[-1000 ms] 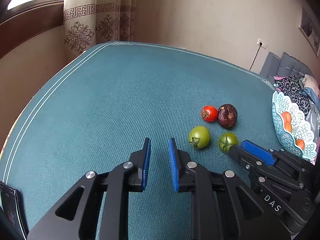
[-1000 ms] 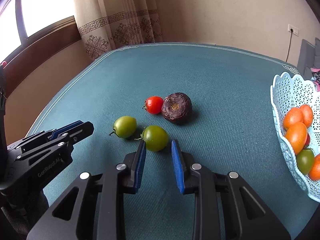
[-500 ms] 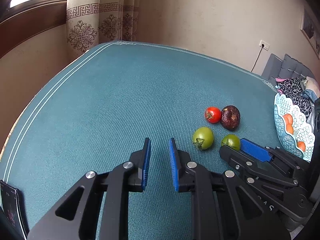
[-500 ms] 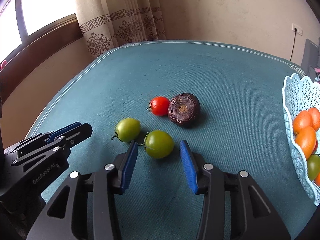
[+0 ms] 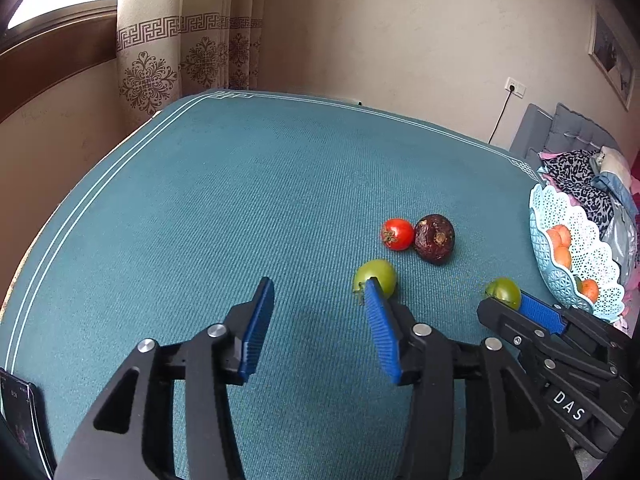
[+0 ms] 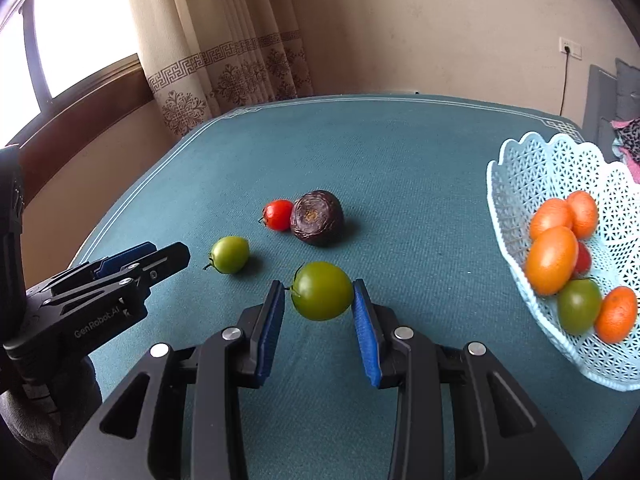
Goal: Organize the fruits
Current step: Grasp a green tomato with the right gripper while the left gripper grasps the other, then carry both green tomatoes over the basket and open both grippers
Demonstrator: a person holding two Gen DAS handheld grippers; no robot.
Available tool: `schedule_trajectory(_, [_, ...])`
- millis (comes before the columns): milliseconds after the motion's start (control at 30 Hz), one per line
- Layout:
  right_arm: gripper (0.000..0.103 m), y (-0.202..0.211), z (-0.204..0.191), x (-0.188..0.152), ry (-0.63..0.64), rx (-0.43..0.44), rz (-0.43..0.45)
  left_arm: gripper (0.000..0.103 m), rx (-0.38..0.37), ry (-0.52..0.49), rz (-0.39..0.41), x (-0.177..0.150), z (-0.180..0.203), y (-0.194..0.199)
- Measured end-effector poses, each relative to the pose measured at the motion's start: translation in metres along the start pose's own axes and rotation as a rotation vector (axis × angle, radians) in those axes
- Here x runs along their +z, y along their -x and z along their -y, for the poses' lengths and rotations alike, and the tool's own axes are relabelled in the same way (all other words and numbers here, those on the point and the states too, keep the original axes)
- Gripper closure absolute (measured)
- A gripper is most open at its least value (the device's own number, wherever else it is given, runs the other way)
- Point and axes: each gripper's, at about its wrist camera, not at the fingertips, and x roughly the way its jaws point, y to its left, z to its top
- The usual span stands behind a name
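My right gripper (image 6: 319, 294) is shut on a darker green tomato (image 6: 322, 290) and holds it above the teal cloth; it also shows in the left wrist view (image 5: 503, 292). A lighter green tomato (image 6: 229, 254) lies on the cloth to its left. A red tomato (image 6: 278, 214) touches a dark wrinkled fruit (image 6: 316, 217) farther back. My left gripper (image 5: 318, 290) is open and empty; its right fingertip overlaps the lighter green tomato (image 5: 378, 274) in the view. A pale blue lattice basket (image 6: 520, 184) at the right holds several orange fruits and a green one.
The table under the teal cloth (image 5: 240, 200) ends at a wall and curtain (image 6: 224, 60) at the back and left. Clothes lie on a grey sofa (image 5: 580, 160) beyond the basket. A phone edge (image 5: 20, 420) shows at the lower left.
My right gripper closed on the darker green tomato and lifted it toward the basket side. My left gripper opened wide and shifted right toward the lighter green tomato.
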Motion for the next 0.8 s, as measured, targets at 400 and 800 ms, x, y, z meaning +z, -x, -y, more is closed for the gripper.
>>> schedule_trajectory(400, [0.068,0.04,0.019,-0.008,-0.033,-0.013,0.065,0.046,-0.045,-0.08,-0.088,0.011,0.034,-0.035])
schedule_trajectory(800, [0.068,0.06,0.034,-0.006,-0.098,-0.034,0.121,0.075,-0.086,-0.076,-0.119,0.006,0.035,-0.043])
